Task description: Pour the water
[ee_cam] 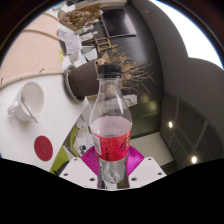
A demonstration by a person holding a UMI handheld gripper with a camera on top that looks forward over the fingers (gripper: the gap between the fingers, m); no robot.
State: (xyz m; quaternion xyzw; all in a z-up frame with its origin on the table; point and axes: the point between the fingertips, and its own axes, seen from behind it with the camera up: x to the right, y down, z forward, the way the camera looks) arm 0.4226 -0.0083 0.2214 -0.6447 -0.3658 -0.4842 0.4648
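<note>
The gripper (112, 172) clamps both pink-padded fingers (90, 160) on a clear plastic bottle (111, 118) (red label, upright), lifted over a white table (25, 140). At ten o'clock from the bottle rests a white cup (27, 100); a dried plant (100, 20) stands at twelve.

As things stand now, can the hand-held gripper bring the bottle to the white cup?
Probably yes. The hand-held gripper is shut on the bottle, and the table toward the white cup looks free.
</note>
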